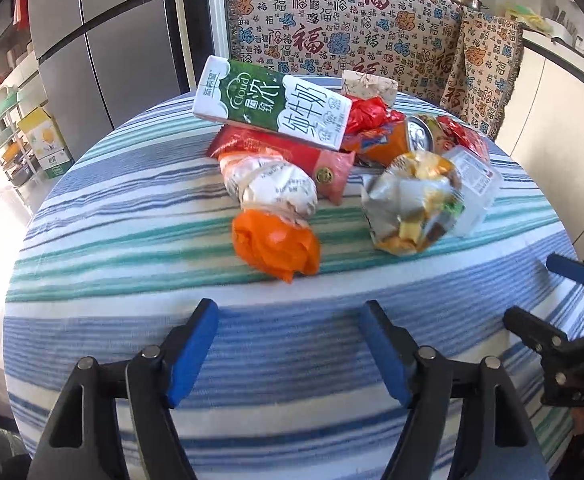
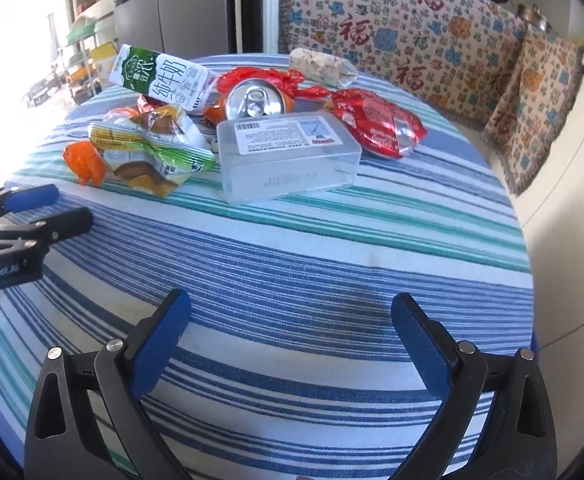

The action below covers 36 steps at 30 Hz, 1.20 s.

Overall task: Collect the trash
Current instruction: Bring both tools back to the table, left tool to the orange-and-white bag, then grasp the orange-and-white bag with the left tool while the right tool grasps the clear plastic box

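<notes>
A pile of trash lies on a round striped table. In the left wrist view: a green-and-white milk carton on top, a crumpled orange-and-white wrapper nearest, a crumpled snack bag, an orange can. In the right wrist view: a clear plastic box, the can, a red crushed wrapper, the snack bag, the carton. My left gripper is open and empty, short of the orange wrapper. My right gripper is open and empty, short of the box.
A sofa with a patterned cover stands behind the table. A grey fridge and shelves are at the far left. A paper-wrapped roll lies at the table's far edge. The right gripper shows at the left view's right edge.
</notes>
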### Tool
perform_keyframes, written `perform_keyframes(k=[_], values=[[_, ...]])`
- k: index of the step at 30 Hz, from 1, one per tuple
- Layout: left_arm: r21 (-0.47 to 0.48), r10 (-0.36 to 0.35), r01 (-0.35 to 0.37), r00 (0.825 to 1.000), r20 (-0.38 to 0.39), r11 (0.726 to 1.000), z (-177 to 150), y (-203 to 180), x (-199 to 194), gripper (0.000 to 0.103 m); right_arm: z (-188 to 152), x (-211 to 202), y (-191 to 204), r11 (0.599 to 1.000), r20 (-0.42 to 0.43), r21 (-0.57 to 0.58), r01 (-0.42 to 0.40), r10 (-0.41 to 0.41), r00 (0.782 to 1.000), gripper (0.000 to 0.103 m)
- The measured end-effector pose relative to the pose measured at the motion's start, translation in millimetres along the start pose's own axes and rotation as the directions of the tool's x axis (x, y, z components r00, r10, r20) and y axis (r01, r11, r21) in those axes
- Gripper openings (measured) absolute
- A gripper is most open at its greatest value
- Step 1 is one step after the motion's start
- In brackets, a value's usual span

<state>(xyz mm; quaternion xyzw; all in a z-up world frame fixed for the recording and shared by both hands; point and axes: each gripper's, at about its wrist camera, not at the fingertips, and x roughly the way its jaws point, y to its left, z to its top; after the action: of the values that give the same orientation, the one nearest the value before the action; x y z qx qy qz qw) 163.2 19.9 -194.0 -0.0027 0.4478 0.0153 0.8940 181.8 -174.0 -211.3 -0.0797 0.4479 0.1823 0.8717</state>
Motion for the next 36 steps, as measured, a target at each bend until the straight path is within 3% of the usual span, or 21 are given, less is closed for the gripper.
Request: perform_keyframes(k=[8,9,10,11,13,18,23,26,28,30,31,36], values=[[-0.006,0.005,-0.005,1.000,-0.002,1.000,32.7,6.7,27.2,0.080,-1.8,-0.5,-0.2,1.000,-0.001,-0.003,0.009,-0.009,1.000,0.102],[-0.006,0.000,0.000,1.000,0.002,1.000,35.2,7.9,28.5,0.073,-1.8,-0.6,-0.3,1.000,-0.001,-0.003,0.009,-0.009,1.000,0.102],[-0.004,-0.004,0.004,1.000,0.012,1.000,37.1,8.9,28.5,0.054,-1.8,-0.5,0.0,1.000,-0.001,-0.002,0.008,-0.008,1.000,0.102],[0.003,-0.016,0.016,1.000,0.020,1.000,37.7,10.2,27.1,0.043,-1.8,-0.4,0.0,1.000,-0.001,-0.003,0.009,-0.009,1.000,0.102],[0.019,-0.044,0.044,0.999,0.017,0.999,34.9,12.7,24.3,0.038,-1.9,-0.4,0.0,1.000,-0.001,-0.003,0.008,-0.008,1.000,0.103],[0.037,-0.063,0.063,0.998,0.008,0.997,15.2,26.3,6.7,0.038,-2.0,-0.4,-0.4,1.000,0.000,-0.004,0.009,-0.009,1.000,0.103],[-0.011,-0.073,0.073,0.997,0.016,0.997,3.5,45.5,-1.9,0.041,-3.1,-0.9,-0.7,1.000,0.000,-0.002,0.008,-0.008,1.000,0.103],[0.011,-0.060,0.060,0.998,0.016,0.998,5.8,41.9,0.9,0.044,-3.9,-1.1,-1.1,1.000,-0.001,-0.001,0.006,-0.006,1.000,0.103],[0.043,-0.034,0.033,0.999,0.021,0.999,5.8,36.2,3.0,0.052,-4.1,-1.4,-1.1,1.000,-0.001,0.000,0.005,-0.005,1.000,0.103],[0.016,0.002,-0.002,1.000,0.004,1.000,7.4,39.6,7.9,0.084,-4.1,-1.2,-1.6,1.000,0.000,0.000,0.005,-0.005,1.000,0.103],[-0.019,-0.008,0.008,1.000,-0.003,1.000,8.0,46.6,10.0,0.085,-4.3,-1.2,-2.0,1.000,0.000,0.002,0.005,-0.005,1.000,0.103],[-0.004,-0.002,0.002,1.000,-0.003,1.000,8.2,44.7,10.5,0.086,-4.8,-1.2,-3.1,1.000,0.001,0.005,0.007,-0.007,1.000,0.103]])
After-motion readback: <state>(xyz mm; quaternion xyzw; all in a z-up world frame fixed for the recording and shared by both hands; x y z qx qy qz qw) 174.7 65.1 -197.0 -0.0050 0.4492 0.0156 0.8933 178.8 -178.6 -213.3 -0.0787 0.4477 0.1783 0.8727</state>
